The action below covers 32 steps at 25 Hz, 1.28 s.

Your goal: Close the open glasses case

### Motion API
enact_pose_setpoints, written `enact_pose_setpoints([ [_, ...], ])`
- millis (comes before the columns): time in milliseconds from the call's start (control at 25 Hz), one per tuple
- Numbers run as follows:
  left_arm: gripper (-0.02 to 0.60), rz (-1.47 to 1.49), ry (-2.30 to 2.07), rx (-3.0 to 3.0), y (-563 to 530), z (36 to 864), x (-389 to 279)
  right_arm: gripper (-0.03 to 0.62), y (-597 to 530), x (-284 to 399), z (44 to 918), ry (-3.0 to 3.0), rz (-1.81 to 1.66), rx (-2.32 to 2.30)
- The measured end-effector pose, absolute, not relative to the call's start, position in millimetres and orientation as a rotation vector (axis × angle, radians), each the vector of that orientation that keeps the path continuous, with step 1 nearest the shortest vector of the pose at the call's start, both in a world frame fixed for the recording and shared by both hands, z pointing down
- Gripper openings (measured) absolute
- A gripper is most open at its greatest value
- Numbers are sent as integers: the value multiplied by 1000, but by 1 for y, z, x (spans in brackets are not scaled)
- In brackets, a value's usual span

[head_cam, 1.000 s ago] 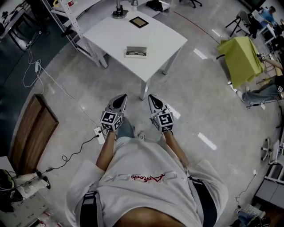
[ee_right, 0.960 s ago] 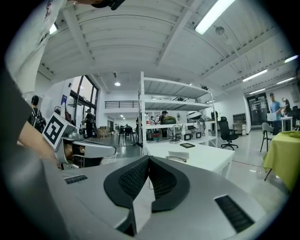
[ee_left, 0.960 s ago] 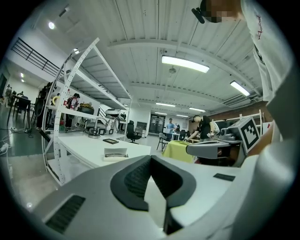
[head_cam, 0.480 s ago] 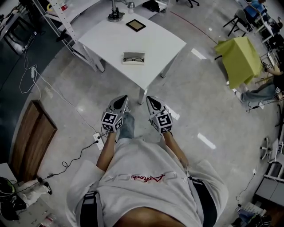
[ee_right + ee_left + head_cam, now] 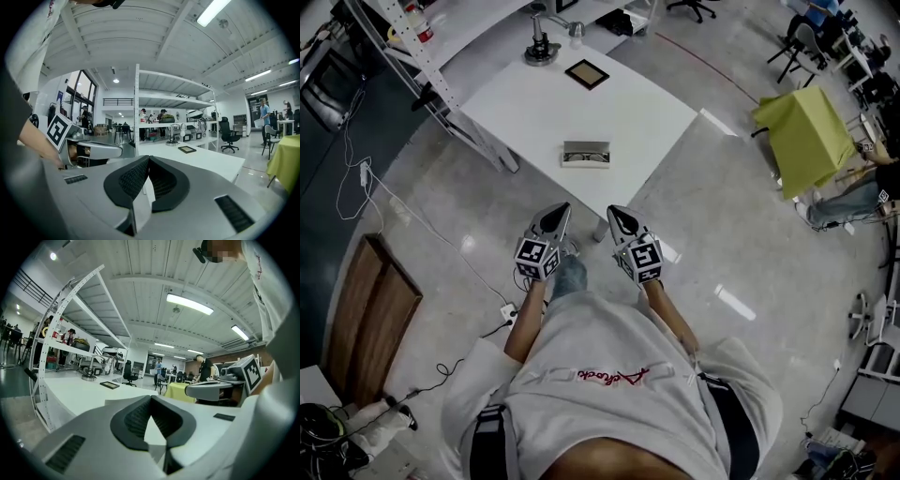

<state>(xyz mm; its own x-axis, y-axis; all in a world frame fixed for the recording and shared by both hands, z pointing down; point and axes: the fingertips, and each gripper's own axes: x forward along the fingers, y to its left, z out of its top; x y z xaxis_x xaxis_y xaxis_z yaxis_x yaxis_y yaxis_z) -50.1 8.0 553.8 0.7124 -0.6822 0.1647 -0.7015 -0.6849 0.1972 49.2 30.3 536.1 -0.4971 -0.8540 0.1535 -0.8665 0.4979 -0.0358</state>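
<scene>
The open glasses case (image 5: 586, 154) lies near the front edge of the white table (image 5: 637, 103), with glasses inside it. My left gripper (image 5: 554, 217) and right gripper (image 5: 620, 217) are held side by side over the floor, short of the table's near corner, and both point toward it. In the left gripper view the left gripper (image 5: 150, 398) has its tips together with nothing between them. The right gripper (image 5: 148, 158) looks the same in its own view. The case does not show in either gripper view.
A dark square frame (image 5: 587, 73) and a metal stand (image 5: 541, 49) sit at the table's far side. White shelving (image 5: 422, 56) runs along the left. A yellow-green covered stand (image 5: 806, 136) is to the right, a wooden board (image 5: 370, 305) and cables (image 5: 478, 333) on the floor at left.
The table and the case have drawn nearer in the head view as the person walks toward them. Both grippers keep the same pose in front of the body.
</scene>
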Motion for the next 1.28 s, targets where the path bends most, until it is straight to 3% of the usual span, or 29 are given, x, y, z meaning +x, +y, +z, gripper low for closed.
enact_pose_setpoints([
  [1280,25,131,-884,2714,-210,553,-67,32,-189,21,517,-2515,138,1652],
])
